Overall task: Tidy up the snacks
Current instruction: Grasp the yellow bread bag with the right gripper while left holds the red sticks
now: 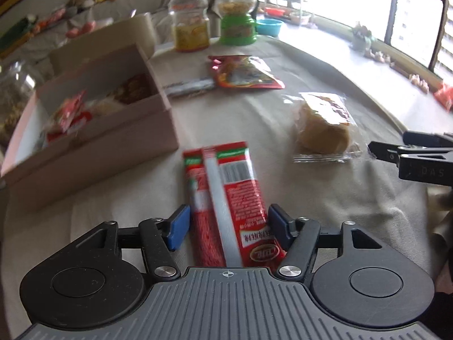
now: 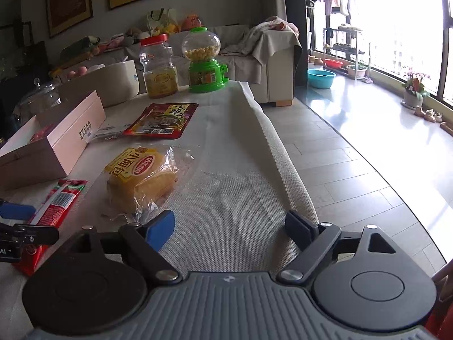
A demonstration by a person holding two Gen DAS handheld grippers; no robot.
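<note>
A: Between the blue pads of the left gripper (image 1: 226,223), in the left wrist view, lies a long red snack packet (image 1: 230,198); the pads stand on either side of it, close to its edges, though I cannot tell if they press it.

B: And around it?

A: It lies flat on the cloth-covered counter (image 1: 325,204); a pink box (image 1: 93,138) holding wrapped snacks sits to its left, a wrapped bread bun (image 1: 322,124) to its right; farther back lie a red pouch (image 1: 246,72), a red-lidded jar (image 1: 188,19) and a green candy dispenser (image 1: 237,14); the right gripper's black tip (image 1: 407,155) enters at the right edge.

B: From the right wrist?

A: The right gripper (image 2: 230,226) hangs wide over bare cloth, holding nothing; the bread bun (image 2: 141,178) lies just ahead of its left pad; the red packet (image 2: 56,206) is at far left beside the left gripper's blue pad (image 2: 17,211); the pink box (image 2: 53,144) stands beyond.
</note>
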